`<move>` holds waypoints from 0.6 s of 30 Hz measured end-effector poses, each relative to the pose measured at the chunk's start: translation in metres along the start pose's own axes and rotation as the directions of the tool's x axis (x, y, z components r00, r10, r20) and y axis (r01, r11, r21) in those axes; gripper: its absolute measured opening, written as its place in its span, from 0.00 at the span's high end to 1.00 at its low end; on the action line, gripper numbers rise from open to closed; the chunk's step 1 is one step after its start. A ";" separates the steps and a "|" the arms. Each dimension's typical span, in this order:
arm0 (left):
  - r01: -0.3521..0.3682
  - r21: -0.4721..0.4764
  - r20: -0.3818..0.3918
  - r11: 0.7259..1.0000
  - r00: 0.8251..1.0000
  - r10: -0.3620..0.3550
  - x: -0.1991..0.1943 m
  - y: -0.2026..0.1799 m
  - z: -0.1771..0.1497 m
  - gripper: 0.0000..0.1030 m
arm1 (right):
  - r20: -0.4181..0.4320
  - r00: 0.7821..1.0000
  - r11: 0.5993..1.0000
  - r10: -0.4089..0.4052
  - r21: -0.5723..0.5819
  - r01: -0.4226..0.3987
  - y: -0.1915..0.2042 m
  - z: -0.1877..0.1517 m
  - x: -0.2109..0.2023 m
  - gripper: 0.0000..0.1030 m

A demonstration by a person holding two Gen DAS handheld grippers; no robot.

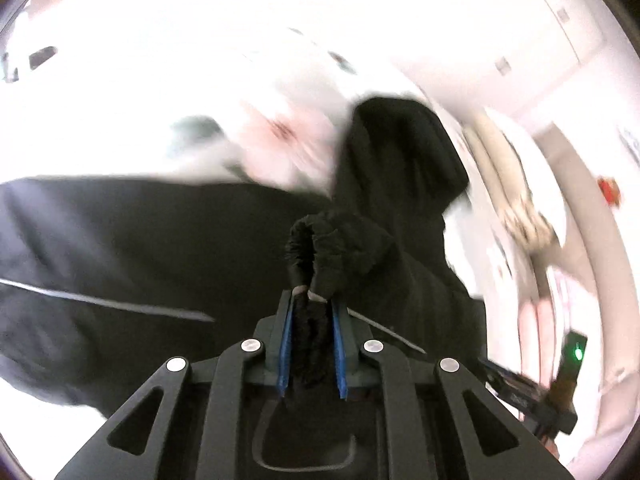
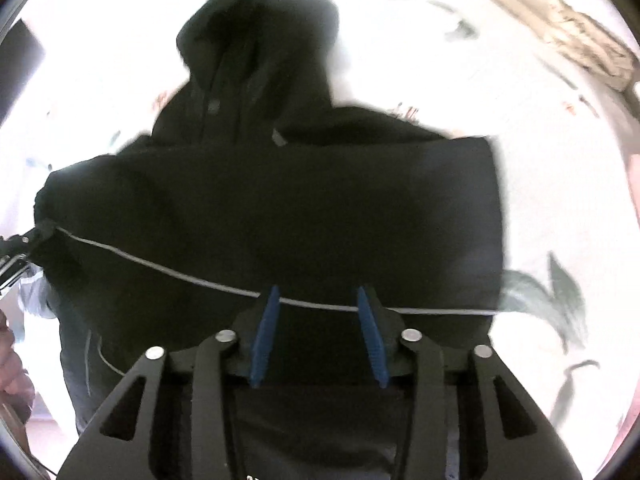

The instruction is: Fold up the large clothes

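A large black hooded jacket with a thin grey zipper line lies spread on a white patterned sheet, hood at the far end. It also shows in the left wrist view. My left gripper is shut on a bunched black edge of the jacket and lifts it. My right gripper stands with its blue pads apart, open, just over the jacket's near edge by the zipper line. The left gripper shows at the far left of the right wrist view, holding the jacket's corner.
The sheet has grey leaf prints. A beige folded cloth lies at the far right. The right gripper's body with a green light shows at the lower right of the left wrist view. Both views are blurred.
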State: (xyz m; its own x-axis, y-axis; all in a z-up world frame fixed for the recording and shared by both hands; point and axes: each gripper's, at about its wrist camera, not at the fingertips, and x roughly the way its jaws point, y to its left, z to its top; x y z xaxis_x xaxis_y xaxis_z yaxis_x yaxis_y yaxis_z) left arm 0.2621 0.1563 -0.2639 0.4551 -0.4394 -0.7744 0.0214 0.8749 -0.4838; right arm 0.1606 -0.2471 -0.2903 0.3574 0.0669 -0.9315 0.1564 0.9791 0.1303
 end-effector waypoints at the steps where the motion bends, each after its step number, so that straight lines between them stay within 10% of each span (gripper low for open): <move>1: -0.008 -0.005 -0.007 1.000 1.000 0.008 0.000 0.008 0.003 0.83 | 0.013 1.000 1.000 0.001 0.013 -0.001 -0.002 0.002 -0.005 0.51; 6: -0.161 0.049 -0.240 0.986 0.956 0.168 0.059 0.053 -0.019 0.76 | -0.050 0.997 0.998 -0.052 0.041 0.054 0.012 0.004 0.030 0.46; 13: -0.165 0.058 -0.201 0.985 0.964 0.173 0.039 0.057 -0.030 0.60 | -0.110 0.979 0.985 -0.170 -0.010 0.170 0.032 0.005 0.078 0.41; 18: -0.249 0.188 -0.110 0.950 0.956 0.273 -0.002 0.032 -0.019 0.59 | -0.107 0.989 0.993 -0.099 0.047 0.104 0.020 0.021 0.049 0.42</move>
State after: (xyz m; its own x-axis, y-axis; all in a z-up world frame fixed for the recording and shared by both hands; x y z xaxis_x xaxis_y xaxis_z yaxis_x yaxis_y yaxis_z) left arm 0.2452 0.1817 -0.2854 0.3426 -0.2039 -0.9171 0.0747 0.9790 -0.1897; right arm 0.2009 -0.2285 -0.3262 0.2393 -0.0097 -0.9709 0.2361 0.9705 0.0485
